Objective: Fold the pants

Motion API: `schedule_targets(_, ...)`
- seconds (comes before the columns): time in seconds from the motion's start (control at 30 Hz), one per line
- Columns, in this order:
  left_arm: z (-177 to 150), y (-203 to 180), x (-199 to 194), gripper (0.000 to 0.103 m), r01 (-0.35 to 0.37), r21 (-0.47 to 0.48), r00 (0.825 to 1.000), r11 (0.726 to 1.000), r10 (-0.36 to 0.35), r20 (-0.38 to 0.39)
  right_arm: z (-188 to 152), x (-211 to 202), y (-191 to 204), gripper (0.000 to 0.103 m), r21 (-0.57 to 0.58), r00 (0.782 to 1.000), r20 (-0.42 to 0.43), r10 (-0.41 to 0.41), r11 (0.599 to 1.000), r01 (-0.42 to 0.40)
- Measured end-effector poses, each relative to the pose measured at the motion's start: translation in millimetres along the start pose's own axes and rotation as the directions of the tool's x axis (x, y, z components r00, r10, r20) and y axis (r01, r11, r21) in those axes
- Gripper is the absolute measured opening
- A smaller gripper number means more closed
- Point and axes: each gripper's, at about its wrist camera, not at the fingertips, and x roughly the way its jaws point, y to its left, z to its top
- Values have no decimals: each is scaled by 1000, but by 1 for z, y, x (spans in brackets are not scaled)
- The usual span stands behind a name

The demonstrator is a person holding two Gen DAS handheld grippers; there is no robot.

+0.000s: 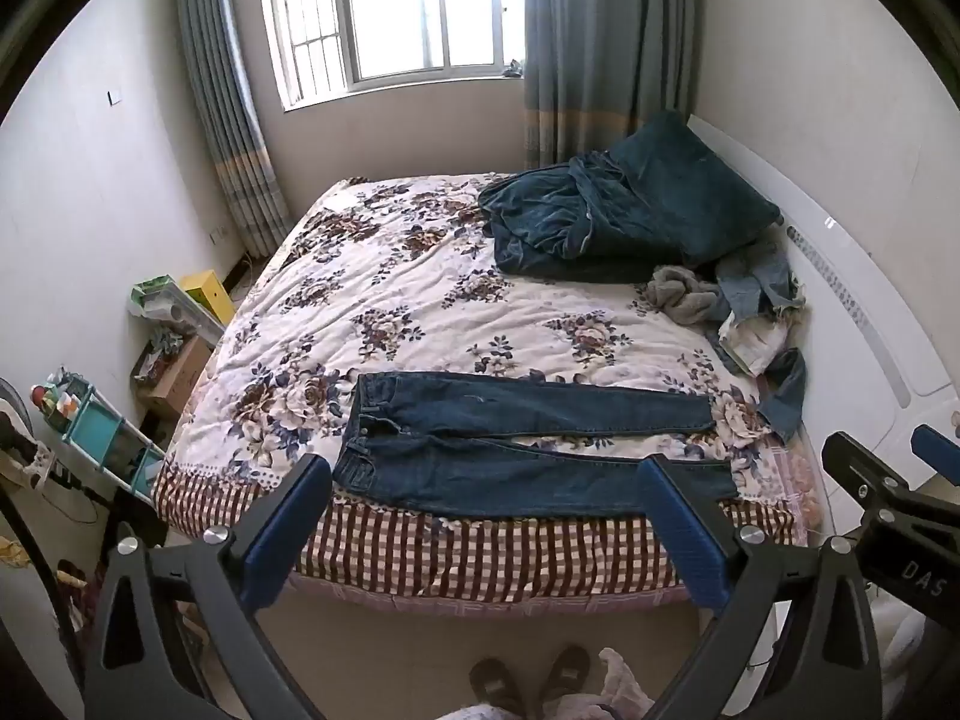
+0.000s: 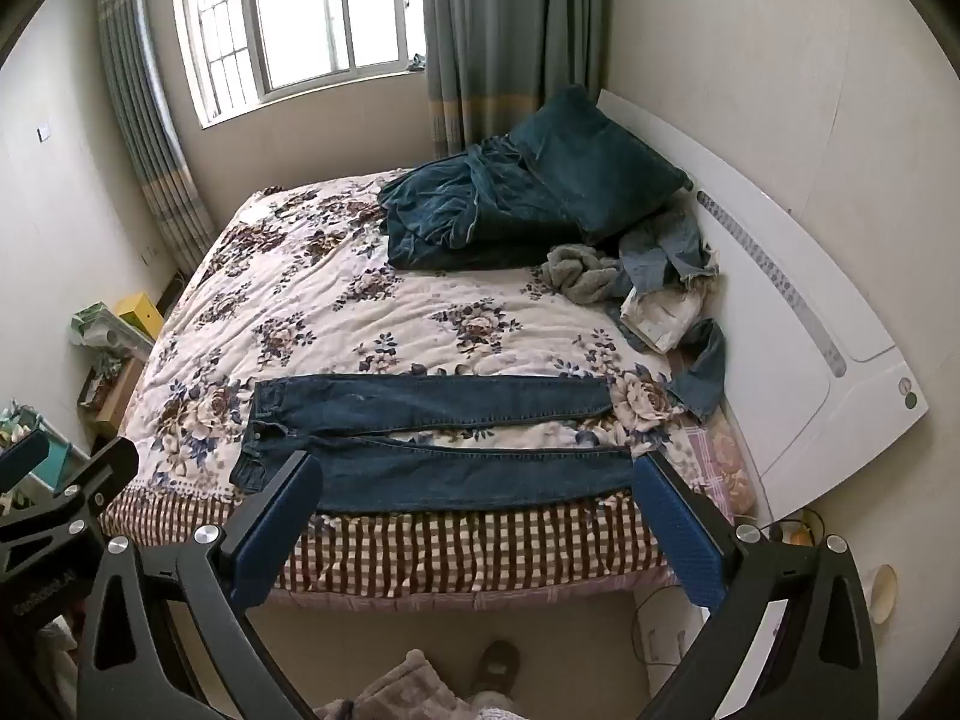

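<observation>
1. Left gripper (image 1: 486,516): angled steeply downward, held in the air in front of the near edge of the bed (image 1: 480,552). Jaws spread wide, nothing between the blue pads (image 1: 288,534); no contact with any cloth.
2. Right gripper (image 2: 480,516): same steep downward tilt, also short of the bed edge. Jaws spread wide and empty; blue pads (image 2: 678,528) clear of the fabric.
3. The two grippers are side by side. The left wrist view catches part of the right gripper at its right edge; the right wrist view catches part of the left gripper at its left edge.
4. Pants (image 1: 528,444): dark blue jeans, unfolded, lying flat on the floral quilt (image 1: 390,276) close to the near edge of the bed, above the checkered border.
5. Long axis of the pants: parallel to the near bed edge, left to right in both views. Waistband at the left, leg hems at the right. The legs lie apart, the gap widest about midway and closing toward the hems.
6. Left wrist view only: two slippered feet (image 1: 528,684) on the floor below the gripper, and a teal shelf rack (image 1: 102,438) at the left.
7. Right wrist view only: one foot (image 2: 498,672), and the full lower end of the white headboard (image 2: 840,372) at the right.
8. Both views: a teal blanket (image 1: 630,216) and a heap of clothes (image 1: 744,312) at the far right of the bed, well apart from the pants; a window (image 1: 396,12) with curtains beyond.
</observation>
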Motion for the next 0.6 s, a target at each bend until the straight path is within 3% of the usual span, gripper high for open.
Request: schedule_targets(0.6, 0, 0, 0, 103, -6, 4, 1000, 1000, 6, 12, -1, -1, 0, 103, 3, 1000, -5, 3, 1000, -3)
